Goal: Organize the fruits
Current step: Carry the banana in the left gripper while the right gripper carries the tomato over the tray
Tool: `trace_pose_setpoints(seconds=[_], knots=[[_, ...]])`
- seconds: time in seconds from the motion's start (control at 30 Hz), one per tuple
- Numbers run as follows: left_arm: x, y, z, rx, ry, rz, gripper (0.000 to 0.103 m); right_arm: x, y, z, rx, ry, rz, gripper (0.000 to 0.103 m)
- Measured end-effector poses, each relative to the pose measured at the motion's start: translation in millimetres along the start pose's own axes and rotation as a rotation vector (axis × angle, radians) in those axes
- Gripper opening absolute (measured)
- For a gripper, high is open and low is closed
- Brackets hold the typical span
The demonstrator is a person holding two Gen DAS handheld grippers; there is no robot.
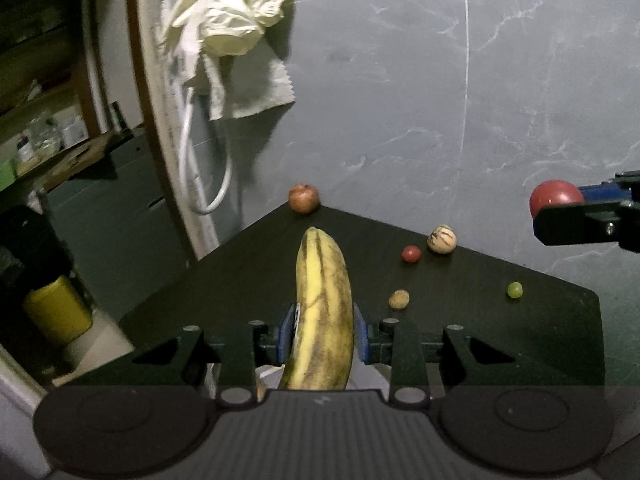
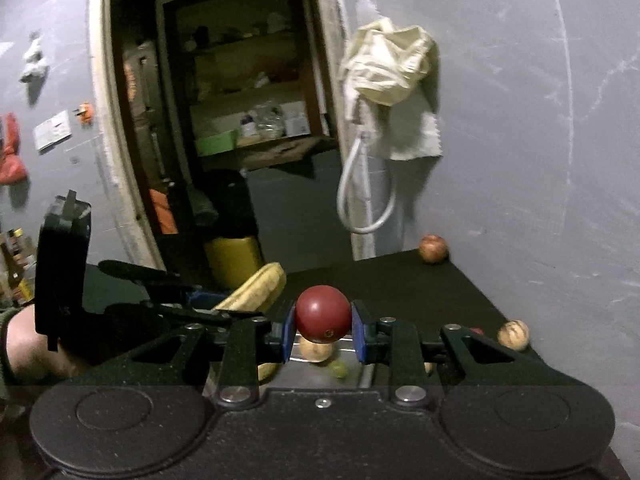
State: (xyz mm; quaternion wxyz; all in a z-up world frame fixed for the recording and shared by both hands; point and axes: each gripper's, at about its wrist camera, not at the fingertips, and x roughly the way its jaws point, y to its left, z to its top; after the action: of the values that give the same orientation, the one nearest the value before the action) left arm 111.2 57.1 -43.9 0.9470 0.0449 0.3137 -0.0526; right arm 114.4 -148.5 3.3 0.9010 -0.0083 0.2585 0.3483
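Yellow, brown-streaked banana (image 1: 324, 312) sits pinched in my left claw (image 1: 325, 338), raised over the dark worktop (image 1: 480, 288). My right claw (image 2: 323, 336) grips a dark red ball-like fruit (image 2: 322, 313) above a metal tray (image 2: 352, 372) holding small fruits.

Left gripper (image 1: 324, 334): blue pads clamped on either side of a banana (image 1: 324, 312), held lengthwise, its tip pointing far. Right gripper (image 2: 323, 336): pads closed against both sides of a dark red round fruit (image 2: 322, 314), carried above the surface. In the right wrist view the left gripper sits at near left, level, a bare forearm (image 2: 24, 340) behind it
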Motion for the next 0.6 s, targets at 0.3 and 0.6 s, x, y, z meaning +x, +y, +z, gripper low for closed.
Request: trace_pose_setpoints(seconds=[0.3,0.6], knots=[[-32.4,-7.6,-61.6,-0.068,0.060,0.029,0.033,-14.3,27.2,-26.4,-0.016,0.048,0.061,0.030],[-39.5,-18.3,-98.3,-0.105,0.123,0.010,0.033,-13.2,32.8,-48.6,-0.005,0.102,0.065,0.030]])
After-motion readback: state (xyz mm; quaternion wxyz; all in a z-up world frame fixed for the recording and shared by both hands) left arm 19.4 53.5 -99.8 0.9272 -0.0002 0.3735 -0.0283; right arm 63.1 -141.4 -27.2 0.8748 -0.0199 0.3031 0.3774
